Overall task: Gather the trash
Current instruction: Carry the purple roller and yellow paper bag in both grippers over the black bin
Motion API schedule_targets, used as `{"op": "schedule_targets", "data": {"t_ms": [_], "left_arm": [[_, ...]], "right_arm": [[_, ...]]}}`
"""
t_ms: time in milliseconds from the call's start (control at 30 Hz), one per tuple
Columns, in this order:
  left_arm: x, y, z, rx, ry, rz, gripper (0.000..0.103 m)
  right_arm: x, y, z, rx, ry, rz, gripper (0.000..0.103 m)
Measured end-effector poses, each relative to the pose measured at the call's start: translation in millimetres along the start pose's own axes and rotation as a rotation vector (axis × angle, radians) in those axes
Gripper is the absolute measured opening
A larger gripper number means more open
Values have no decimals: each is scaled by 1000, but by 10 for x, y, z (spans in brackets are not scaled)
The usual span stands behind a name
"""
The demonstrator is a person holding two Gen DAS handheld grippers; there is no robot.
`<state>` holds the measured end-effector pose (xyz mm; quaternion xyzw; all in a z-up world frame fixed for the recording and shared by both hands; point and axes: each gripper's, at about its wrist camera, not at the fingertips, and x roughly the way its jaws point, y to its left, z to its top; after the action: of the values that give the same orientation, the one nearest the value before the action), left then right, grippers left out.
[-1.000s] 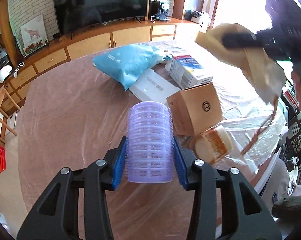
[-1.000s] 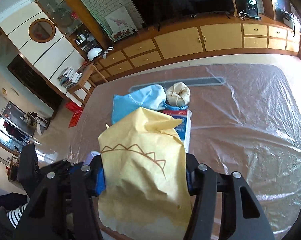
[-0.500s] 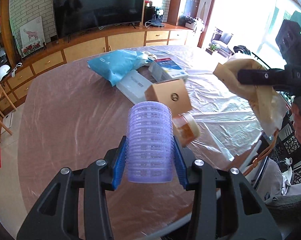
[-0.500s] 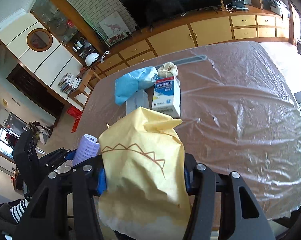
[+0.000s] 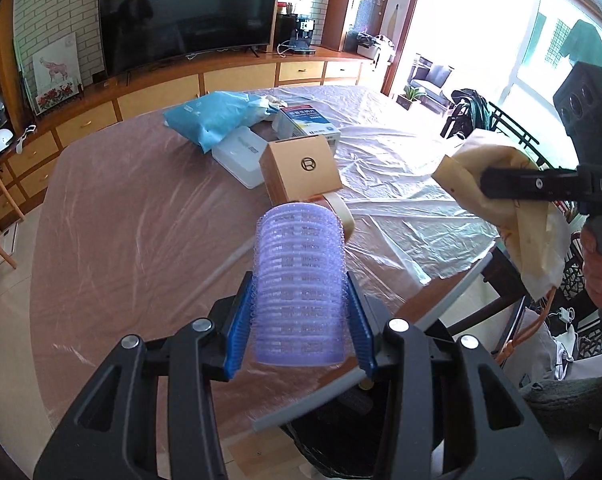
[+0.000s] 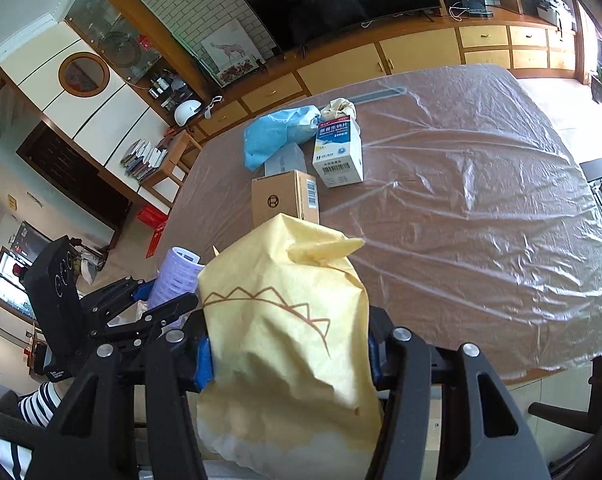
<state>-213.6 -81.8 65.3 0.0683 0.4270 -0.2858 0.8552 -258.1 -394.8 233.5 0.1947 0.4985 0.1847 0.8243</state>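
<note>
The left gripper [image 5: 299, 312] clenches a ribbed lilac plastic roller [image 5: 299, 284]; the right gripper [image 6: 289, 354] clenches a crumpled yellow paper bag [image 6: 285, 328] beyond the bench [image 6: 461, 240] edge.

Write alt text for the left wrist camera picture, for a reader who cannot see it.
A handheld tool clamps a purple ribbed roller above the near edge of a plastic-covered table. Beyond it sit a brown cardboard box, a white box and a blue bag. At right, a second tool grips a crumpled tan paper bag.
</note>
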Motion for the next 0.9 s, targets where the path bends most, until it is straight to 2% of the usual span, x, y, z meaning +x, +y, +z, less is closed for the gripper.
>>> {"op": "schedule_targets", "data": {"t_ms": [667, 900], "left_arm": [[-118, -298, -355, 56, 37, -50, 45], [-124, -324, -408, 58, 49, -50, 45]], "right_arm": [[20, 133, -598, -34, 103, 18, 53], [42, 122, -675, -20, 120, 23, 53]]}}
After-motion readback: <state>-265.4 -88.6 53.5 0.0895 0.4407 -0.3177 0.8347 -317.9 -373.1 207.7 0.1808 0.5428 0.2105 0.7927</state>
